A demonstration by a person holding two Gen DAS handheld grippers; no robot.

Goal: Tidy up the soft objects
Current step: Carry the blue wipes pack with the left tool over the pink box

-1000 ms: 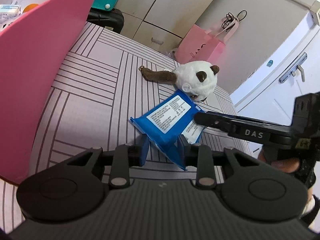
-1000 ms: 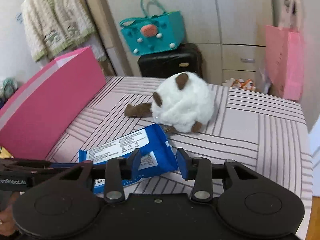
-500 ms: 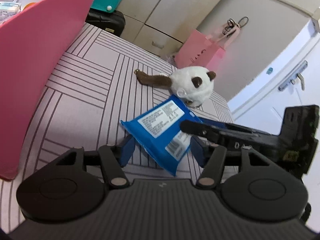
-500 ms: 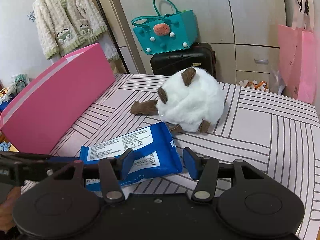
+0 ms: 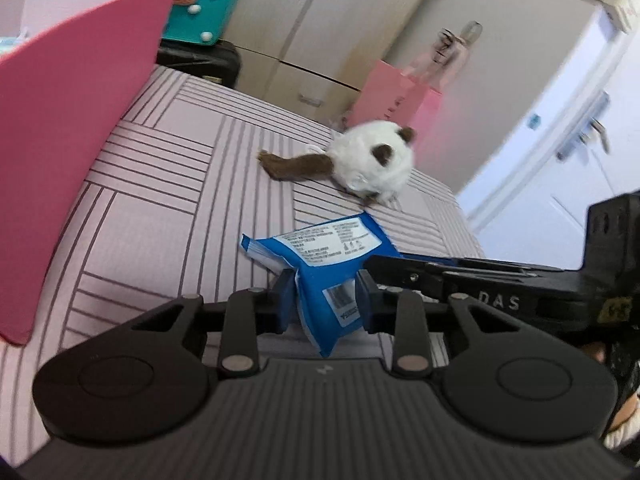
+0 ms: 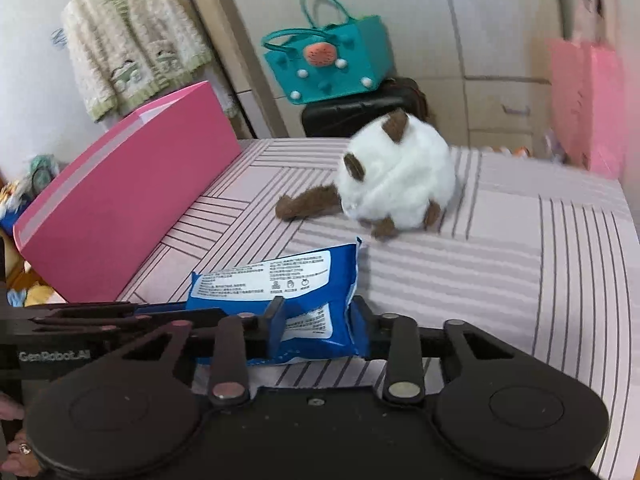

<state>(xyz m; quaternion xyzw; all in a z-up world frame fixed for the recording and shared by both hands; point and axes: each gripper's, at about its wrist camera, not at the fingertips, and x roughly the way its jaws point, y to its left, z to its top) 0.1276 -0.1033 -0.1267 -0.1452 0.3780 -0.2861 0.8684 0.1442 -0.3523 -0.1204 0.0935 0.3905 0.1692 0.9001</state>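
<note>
The left gripper (image 5: 325, 299) clamps one end of the blue wipes pack (image 5: 320, 264); the right gripper (image 6: 319, 326) clamps its other end. The pack's long axis runs across, from one pair of fingers to the other, label face up, above the striped bedcover (image 6: 500, 264). Ahead of the fingertips lies the white plush toy (image 6: 396, 184), brown tail pointing left toward the pink box (image 6: 132, 196).

It was a home bedroom: a striped bed (image 6: 500, 264), wardrobe doors (image 6: 500, 40), a hung cardigan (image 6: 132, 40), a suitcase (image 6: 352, 116).
</note>
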